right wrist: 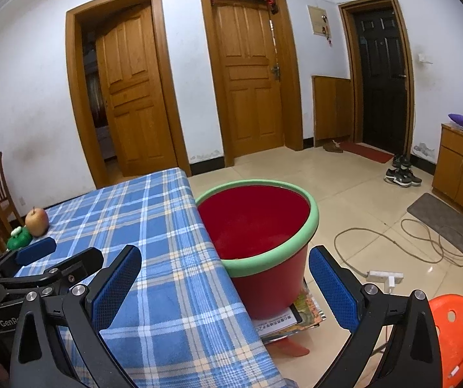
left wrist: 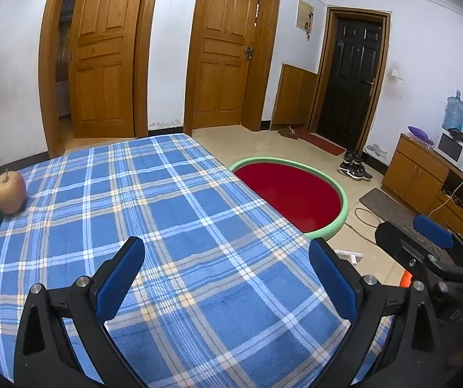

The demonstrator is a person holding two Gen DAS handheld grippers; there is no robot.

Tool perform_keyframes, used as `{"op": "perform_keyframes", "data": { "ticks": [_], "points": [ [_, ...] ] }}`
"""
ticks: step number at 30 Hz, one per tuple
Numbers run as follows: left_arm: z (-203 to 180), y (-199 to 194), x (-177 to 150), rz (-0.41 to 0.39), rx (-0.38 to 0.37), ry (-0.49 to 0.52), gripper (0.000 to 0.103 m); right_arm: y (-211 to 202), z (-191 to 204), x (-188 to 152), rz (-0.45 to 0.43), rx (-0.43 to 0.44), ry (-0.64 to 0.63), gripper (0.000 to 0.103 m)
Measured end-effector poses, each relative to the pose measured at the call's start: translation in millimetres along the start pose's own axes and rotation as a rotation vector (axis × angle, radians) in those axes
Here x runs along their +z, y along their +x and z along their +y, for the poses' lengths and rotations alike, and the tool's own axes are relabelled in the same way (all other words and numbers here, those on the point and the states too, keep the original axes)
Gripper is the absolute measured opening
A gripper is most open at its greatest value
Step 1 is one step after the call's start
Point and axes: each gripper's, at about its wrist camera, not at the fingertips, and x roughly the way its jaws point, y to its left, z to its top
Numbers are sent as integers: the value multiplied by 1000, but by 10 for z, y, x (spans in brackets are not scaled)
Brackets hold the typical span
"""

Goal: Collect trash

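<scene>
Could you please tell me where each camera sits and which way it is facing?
Left wrist: on the left hand-held gripper, over the plaid table, facing the doors; the right one shows at right.
Right wrist: on the right hand-held gripper, at the table edge, facing the red bucket.
Shared: apple, bucket, doors.

A red bucket [right wrist: 263,226] with a green rim stands upright, open, just beside the table's [right wrist: 153,226] edge. An apple [right wrist: 37,221] and a green item [right wrist: 19,239] lie touching at the table's far corner.
</scene>
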Motion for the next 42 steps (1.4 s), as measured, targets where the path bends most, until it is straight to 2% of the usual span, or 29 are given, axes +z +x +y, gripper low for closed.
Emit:
{"op": "perform_keyframes", "data": {
  "ticks": [42],
  "points": [
    [35,76,-83,30,5,-2,99,149,-24,-62,56,22,6,103]
  ]
}}
